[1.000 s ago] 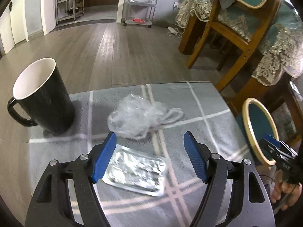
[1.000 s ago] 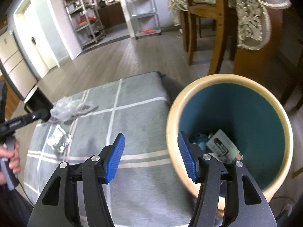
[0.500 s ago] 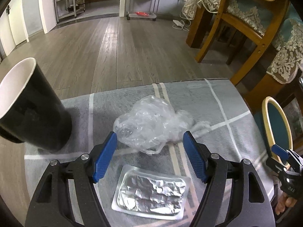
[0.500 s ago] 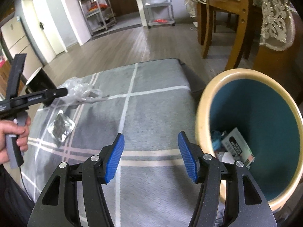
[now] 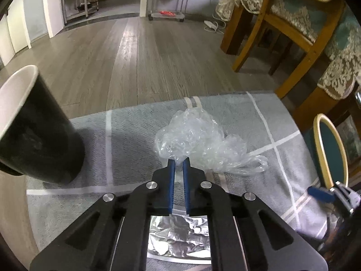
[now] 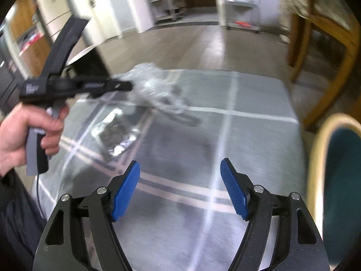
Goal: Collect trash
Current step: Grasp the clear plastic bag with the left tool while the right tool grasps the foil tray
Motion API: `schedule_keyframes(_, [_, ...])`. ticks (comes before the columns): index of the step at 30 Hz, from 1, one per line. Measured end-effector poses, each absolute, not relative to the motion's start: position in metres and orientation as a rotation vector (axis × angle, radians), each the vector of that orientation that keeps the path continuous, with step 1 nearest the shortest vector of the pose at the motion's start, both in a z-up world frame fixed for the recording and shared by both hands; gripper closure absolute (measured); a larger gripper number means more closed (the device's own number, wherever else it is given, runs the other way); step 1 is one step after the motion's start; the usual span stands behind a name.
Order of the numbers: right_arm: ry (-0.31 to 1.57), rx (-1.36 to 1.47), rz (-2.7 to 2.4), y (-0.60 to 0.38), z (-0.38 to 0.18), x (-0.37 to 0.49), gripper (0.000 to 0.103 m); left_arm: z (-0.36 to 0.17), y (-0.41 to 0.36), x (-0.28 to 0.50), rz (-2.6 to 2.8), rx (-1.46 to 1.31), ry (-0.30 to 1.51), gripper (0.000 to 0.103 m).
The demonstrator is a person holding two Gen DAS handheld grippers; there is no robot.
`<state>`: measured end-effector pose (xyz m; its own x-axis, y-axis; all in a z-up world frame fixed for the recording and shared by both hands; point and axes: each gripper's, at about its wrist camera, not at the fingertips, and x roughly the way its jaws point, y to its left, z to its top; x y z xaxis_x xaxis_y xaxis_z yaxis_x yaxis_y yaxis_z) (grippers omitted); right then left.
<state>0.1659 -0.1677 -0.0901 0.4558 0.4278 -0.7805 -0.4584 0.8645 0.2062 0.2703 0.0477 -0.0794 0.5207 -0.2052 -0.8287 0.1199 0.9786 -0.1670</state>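
With the crumpled clear plastic bag (image 5: pixel 196 140) pinched at its near edge between the closed left gripper (image 5: pixel 178 164) fingers, a slow lift toward the teal, cream-rimmed bin (image 6: pixel 338 180) beside the open, empty right gripper (image 6: pixel 180 189) is advised.

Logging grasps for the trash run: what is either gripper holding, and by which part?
The left gripper pinches the clear plastic bag at its near edge. The right gripper holds nothing.

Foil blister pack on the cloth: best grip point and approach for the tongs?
Take the blister pack by a long edge. It lies flat on the cloth, so come in low from the near side, one finger sliding under the rim. The right tongs are open and free; the left tongs already pinch the plastic bag.
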Motion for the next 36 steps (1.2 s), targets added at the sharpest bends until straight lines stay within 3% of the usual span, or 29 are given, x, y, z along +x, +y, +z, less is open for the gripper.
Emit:
schedule_keyframes(18, [0.979,-0.465,0.845,-0.032,-0.117,0.191,0.013,-0.004,0.073,0.247,-0.140,-0.075,0.763,0.097])
schedule_keyframes(25, [0.995,-0.452,0.888,-0.021,-0.120,0.208,0.010,0.007,0.086,0.243,-0.151,-0.136,0.739,0.097])
schedule_keyframes(26, [0.991,-0.451,0.896,-0.021,-0.120,0.207,0.012,0.007,0.086,0.243,-0.151,-0.143,0.739,0.097])
schedule_keyframes(29, [0.972,-0.443,0.903,-0.027,-0.116,0.204,0.031,0.008,0.086,0.241,-0.154,-0.153,0.738,0.097])
schedule_keyframes(36, [0.974,-0.409,0.857,-0.055,-0.113,0.190,0.032,0.011,0.083,0.233,-0.165,-0.152,0.734,0.097])
